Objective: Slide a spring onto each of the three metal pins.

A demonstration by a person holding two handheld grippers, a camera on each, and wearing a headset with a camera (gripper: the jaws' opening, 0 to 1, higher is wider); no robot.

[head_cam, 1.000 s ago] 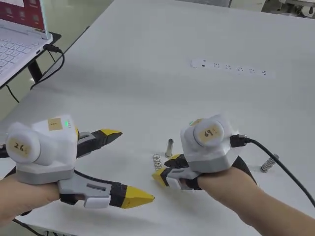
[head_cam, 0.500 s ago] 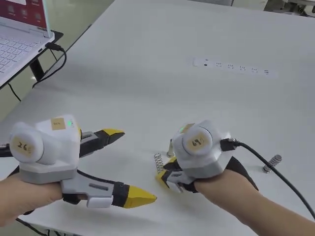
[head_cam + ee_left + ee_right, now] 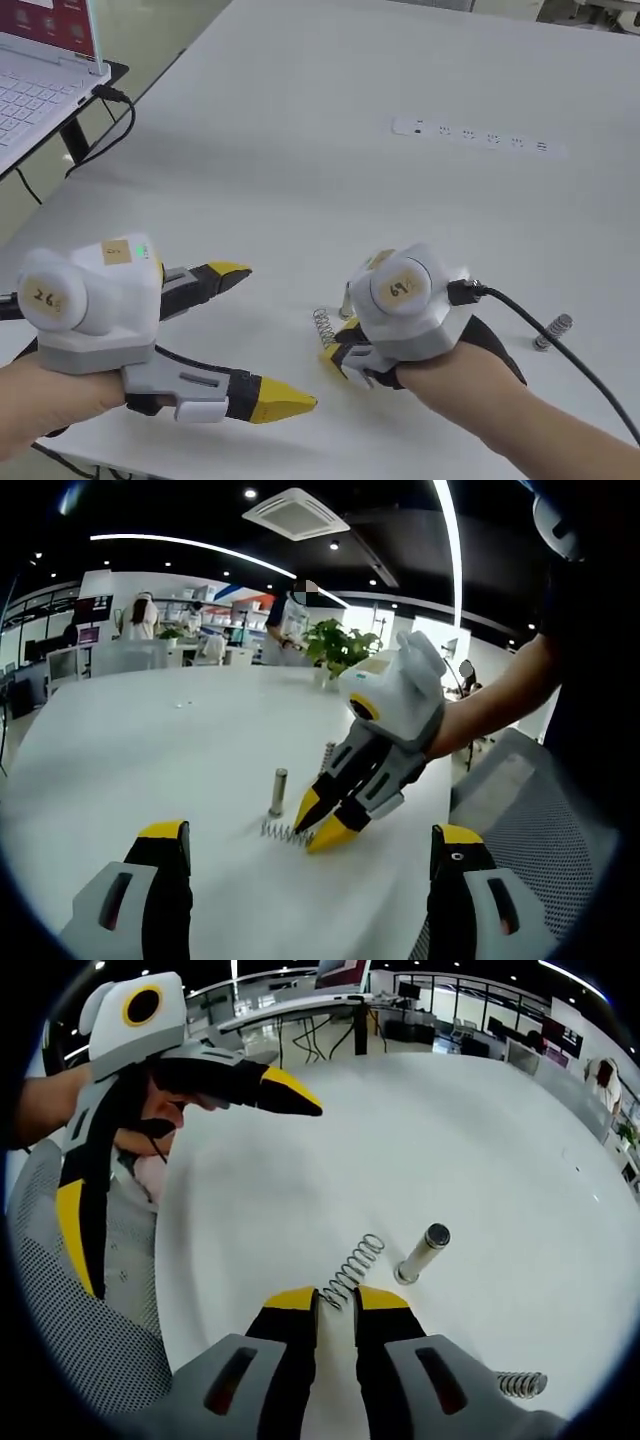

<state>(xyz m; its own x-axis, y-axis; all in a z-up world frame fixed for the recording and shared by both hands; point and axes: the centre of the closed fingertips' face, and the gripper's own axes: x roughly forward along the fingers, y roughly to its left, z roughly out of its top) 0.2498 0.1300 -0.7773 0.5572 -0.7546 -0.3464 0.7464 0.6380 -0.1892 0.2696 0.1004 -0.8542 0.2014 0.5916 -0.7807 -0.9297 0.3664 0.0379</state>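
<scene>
White bench had open room ahead, but its near edge ran close under both tools. Left tool idled, jaws wide apart. Right tool was nearly closed around the end of the spring, which lay flat just beside the upright pin. Couldn't tell if it was pinched. Risk: an end-only grip could flick the spring out, or the tips could topple the pin.

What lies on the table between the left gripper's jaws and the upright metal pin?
A spring, lying flat before the pin, with the right gripper at it; left gripper view.
</scene>
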